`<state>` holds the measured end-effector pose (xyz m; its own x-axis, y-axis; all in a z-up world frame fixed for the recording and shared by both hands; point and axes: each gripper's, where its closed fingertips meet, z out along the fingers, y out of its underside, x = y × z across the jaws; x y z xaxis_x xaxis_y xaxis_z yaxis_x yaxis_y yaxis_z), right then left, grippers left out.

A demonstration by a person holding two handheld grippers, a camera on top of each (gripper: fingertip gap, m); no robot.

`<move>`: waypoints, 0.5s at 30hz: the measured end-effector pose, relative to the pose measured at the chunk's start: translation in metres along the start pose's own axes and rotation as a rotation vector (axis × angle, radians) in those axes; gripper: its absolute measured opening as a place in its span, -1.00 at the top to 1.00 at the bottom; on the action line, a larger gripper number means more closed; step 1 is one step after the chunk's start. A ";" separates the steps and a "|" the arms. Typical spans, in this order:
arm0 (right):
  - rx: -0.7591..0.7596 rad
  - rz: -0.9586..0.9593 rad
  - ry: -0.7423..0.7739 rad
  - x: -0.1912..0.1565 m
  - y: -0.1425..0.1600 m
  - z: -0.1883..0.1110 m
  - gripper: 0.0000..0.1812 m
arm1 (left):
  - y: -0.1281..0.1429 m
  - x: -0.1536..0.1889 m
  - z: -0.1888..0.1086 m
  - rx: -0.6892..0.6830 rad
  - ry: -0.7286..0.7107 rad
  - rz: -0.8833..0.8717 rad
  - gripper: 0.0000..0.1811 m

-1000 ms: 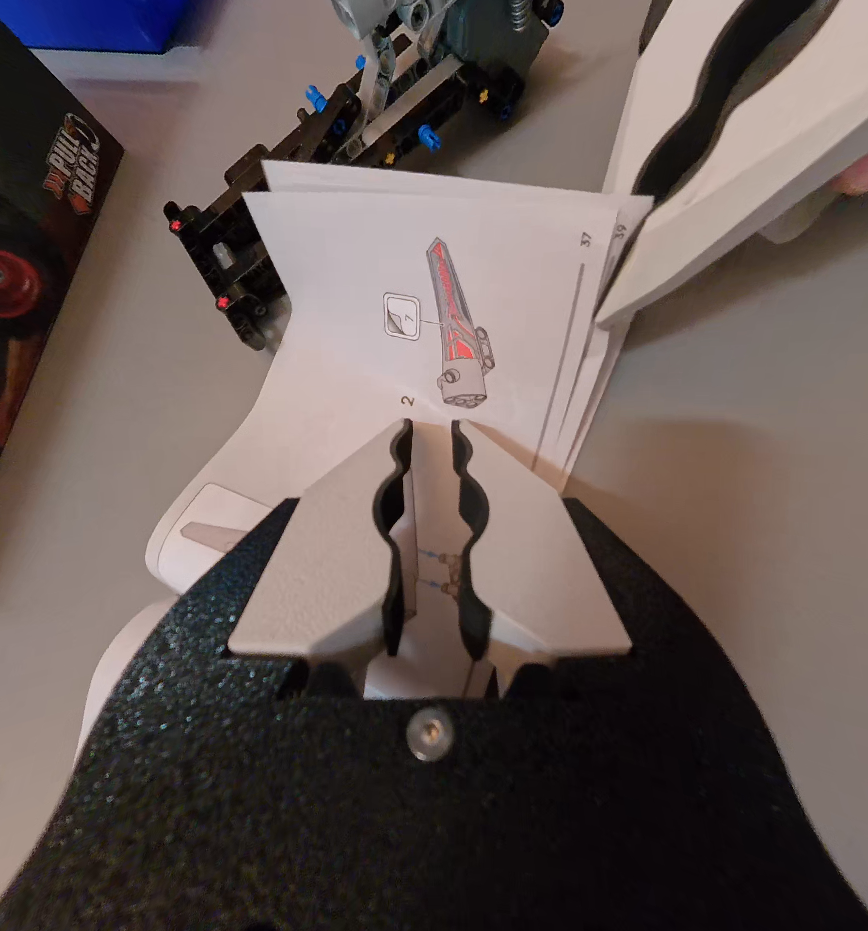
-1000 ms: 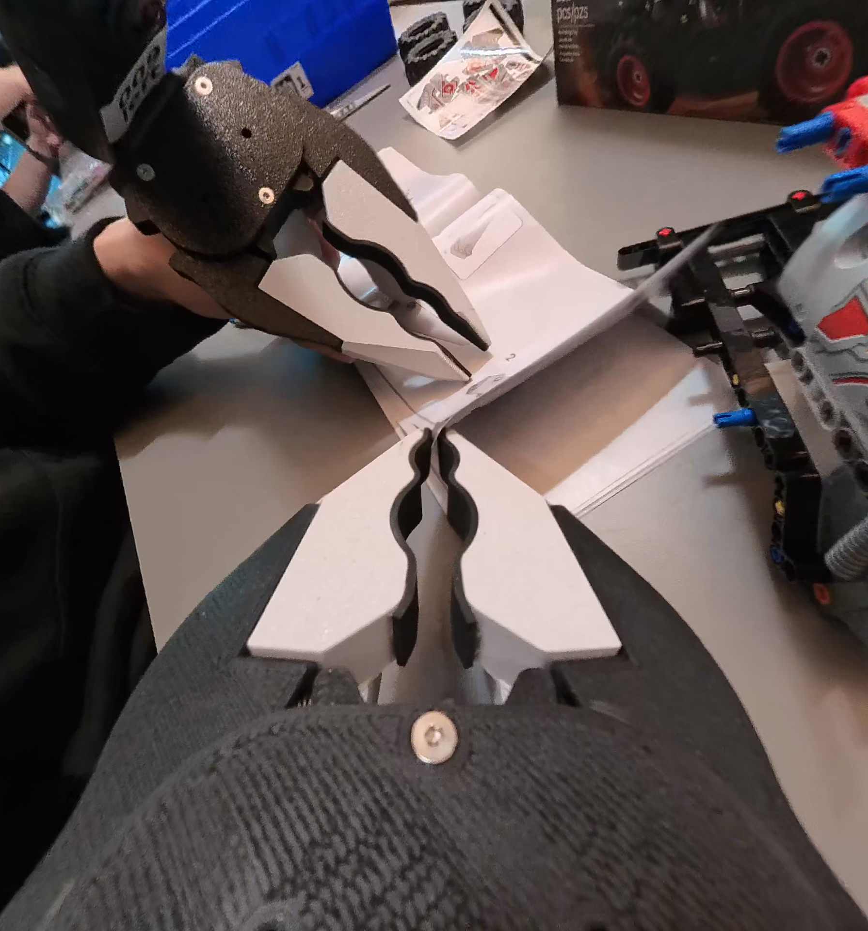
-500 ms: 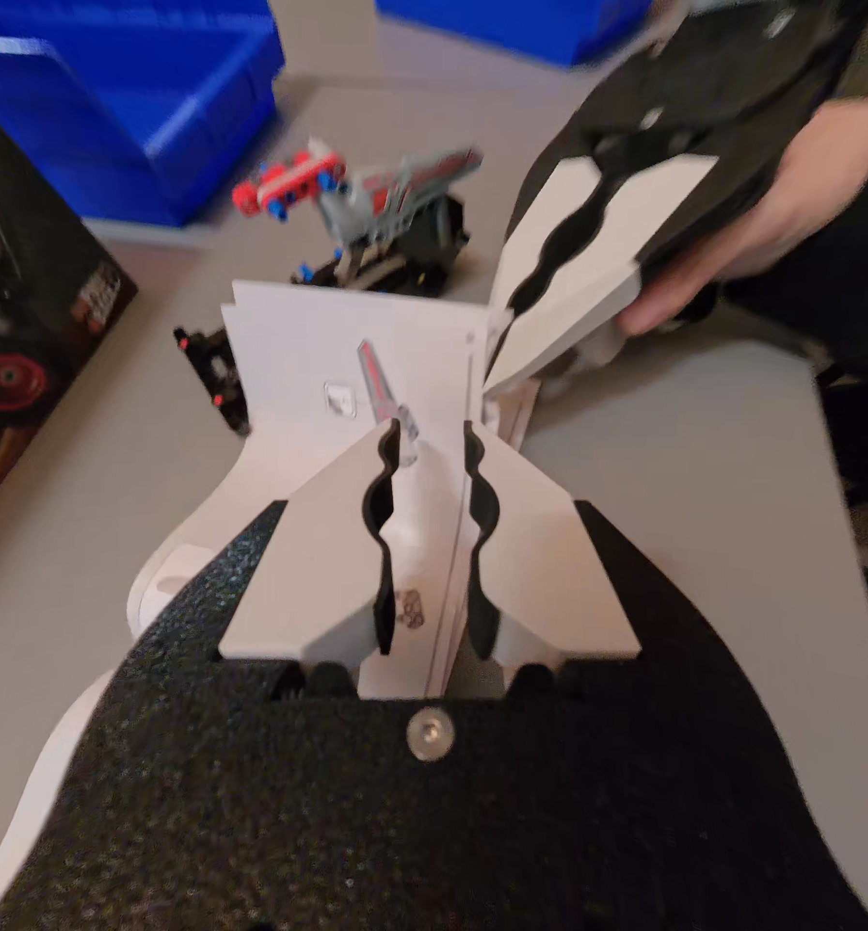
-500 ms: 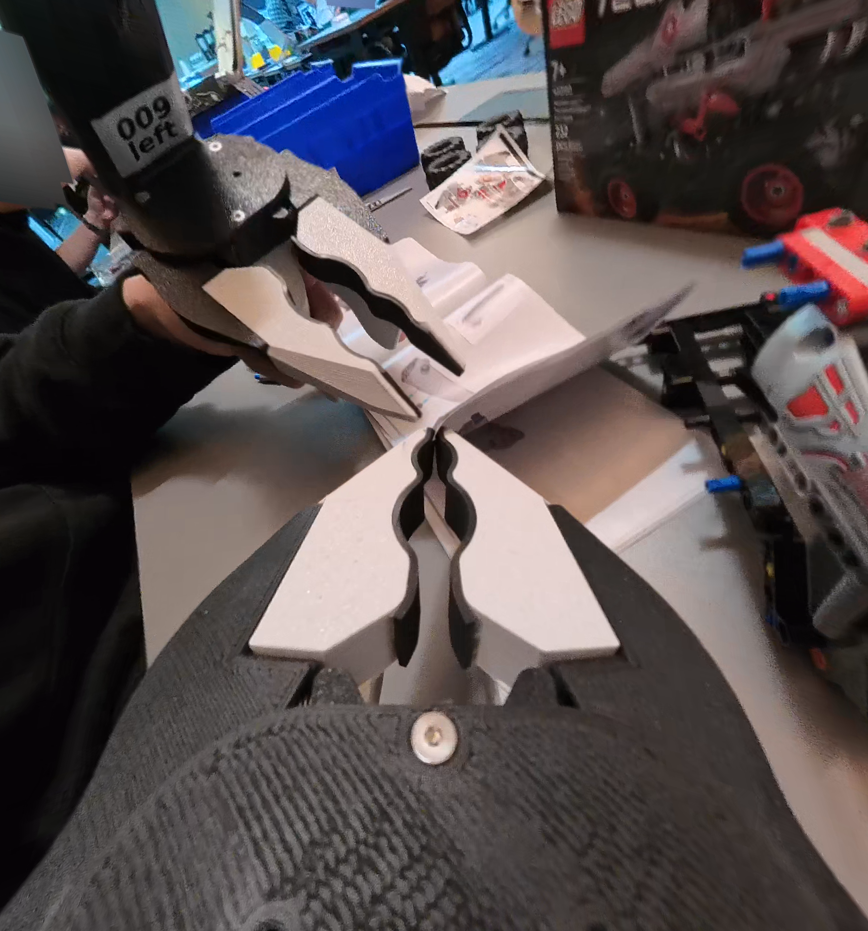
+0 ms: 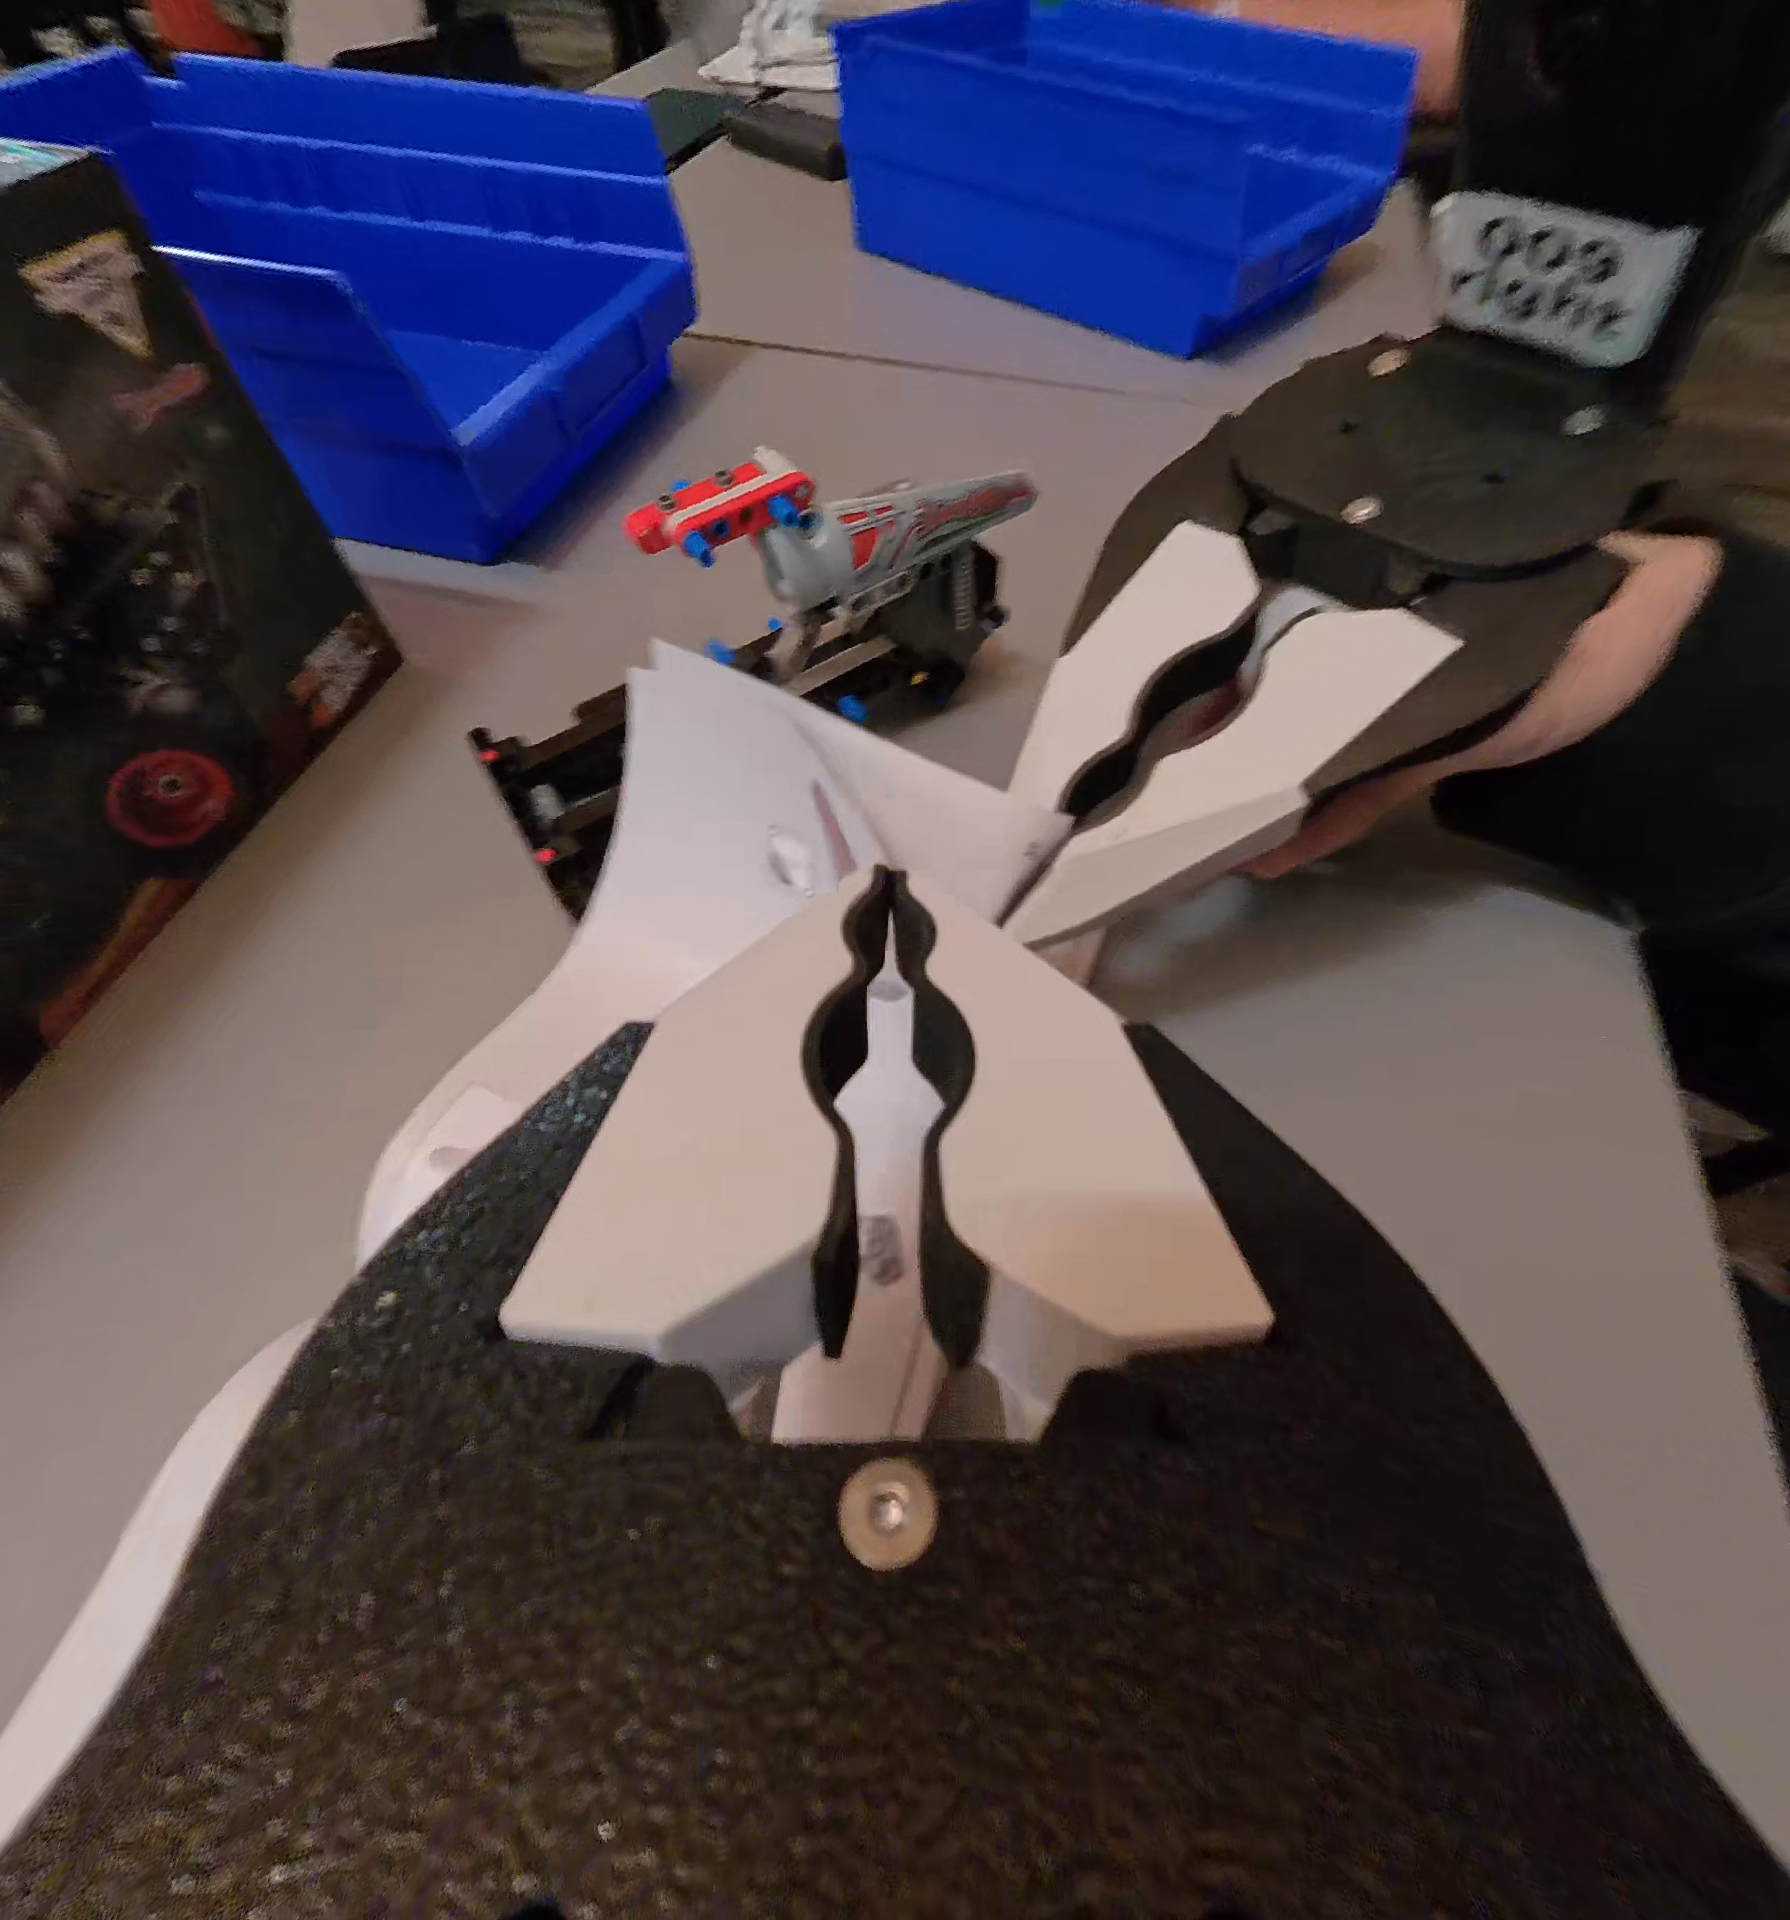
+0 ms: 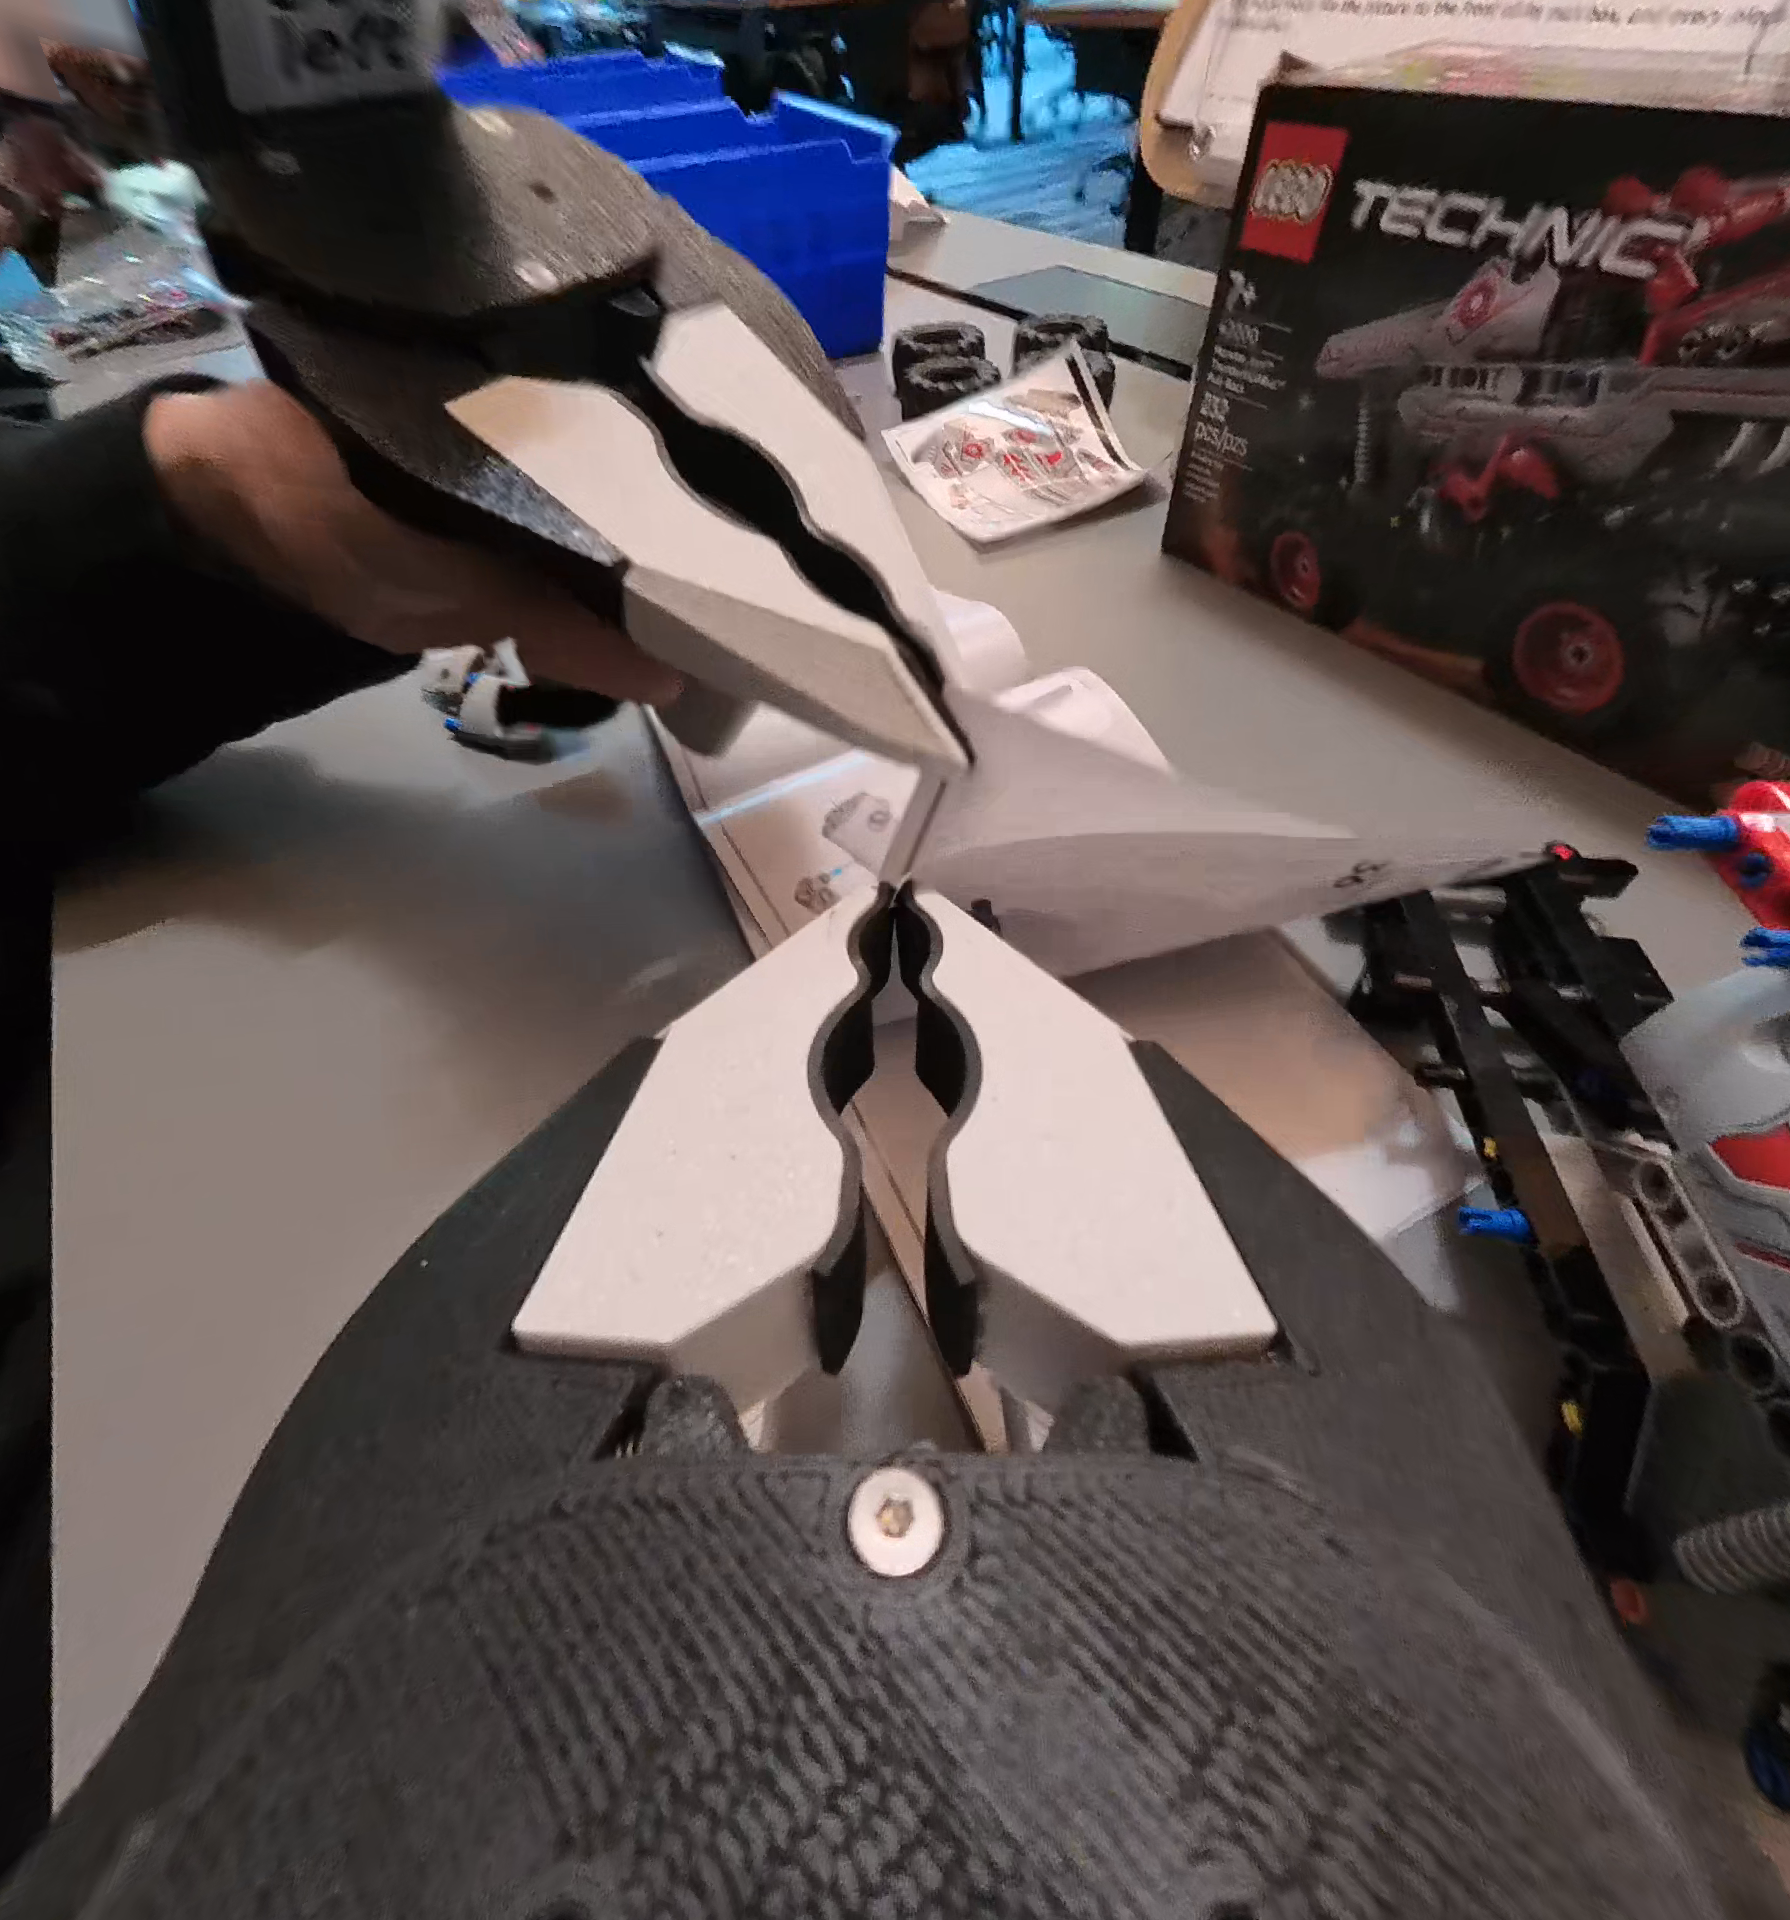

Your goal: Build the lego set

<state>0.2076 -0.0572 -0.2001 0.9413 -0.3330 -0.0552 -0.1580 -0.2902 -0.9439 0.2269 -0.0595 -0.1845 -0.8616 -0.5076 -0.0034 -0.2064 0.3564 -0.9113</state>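
The white instruction booklet (image 5: 725, 810) lies open on the grey table, its pages lifted and curved. My left gripper (image 5: 886, 883) is shut on a page of it; in the right wrist view the left gripper (image 6: 953, 753) pinches that page from above. My right gripper (image 6: 896, 899) is shut on the edge of other booklet pages (image 6: 1078, 862); in the left wrist view it (image 5: 1036, 883) meets the pages from the right. The partly built black, grey and red lego model (image 5: 870, 561) stands just behind the booklet, and it also shows in the right wrist view (image 6: 1753, 1143).
The black lego box (image 6: 1545, 364) stands at the table's side and also shows in the left wrist view (image 5: 91, 623). Two blue bins (image 5: 434, 312) (image 5: 1130, 177) stand behind the model. A sticker sheet (image 6: 1016, 457) and black tyres (image 6: 943, 358) lie near the box. A small grey part (image 6: 496, 696) lies by the left hand. The tips of both grippers are at nearly the same place.
My left gripper went from open to shut on a booklet page. Both grippers rose and tilted, and the pages lifted off the table with them.
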 end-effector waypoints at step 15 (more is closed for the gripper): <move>-0.214 0.201 0.055 0.019 0.043 -0.018 1.00 | 0.113 -0.113 -0.213 -0.217 -0.658 -0.268 1.00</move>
<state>0.2128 -0.0926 -0.2360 0.8681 -0.4493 -0.2109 -0.4046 -0.3943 -0.8252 0.2018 0.2049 -0.1994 -0.3270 -0.9396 -0.1006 -0.5161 0.2668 -0.8139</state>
